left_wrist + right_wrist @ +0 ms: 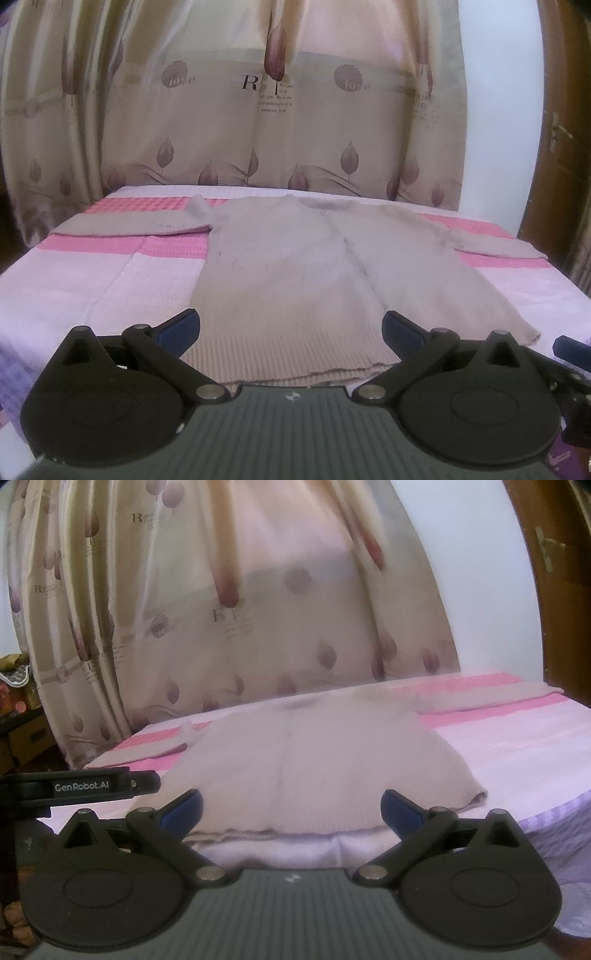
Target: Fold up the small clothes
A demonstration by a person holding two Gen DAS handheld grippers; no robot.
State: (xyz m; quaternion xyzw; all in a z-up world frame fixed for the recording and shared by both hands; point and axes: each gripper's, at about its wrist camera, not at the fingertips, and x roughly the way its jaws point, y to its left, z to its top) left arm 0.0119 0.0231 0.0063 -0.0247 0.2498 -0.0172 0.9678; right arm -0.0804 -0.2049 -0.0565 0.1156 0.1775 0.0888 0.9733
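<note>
The left claw (291,328) is spread wide, empty, poised over the near hem of a beige sweater (295,266). The right claw (291,810) is likewise spread and empty beside it. The sweater lies flat, sleeves outstretched, on a pink-and-white bed (74,288) before a patterned curtain (240,110).

Light reaches me mostly from behind the curtain (258,110), which glows pink and washed-out at its upper middle in both views; the room itself looks dim and warm. I see no hard shadows on the bed cover (74,288), only soft, even shade. Both pictures are soft and grainy. The right wrist view is blurrier, its curtain print smeared, while I can read the curtain lettering in the left wrist view. Fisheye bending curves the door (554,590) and the bed edges, and the corners go dark.
</note>
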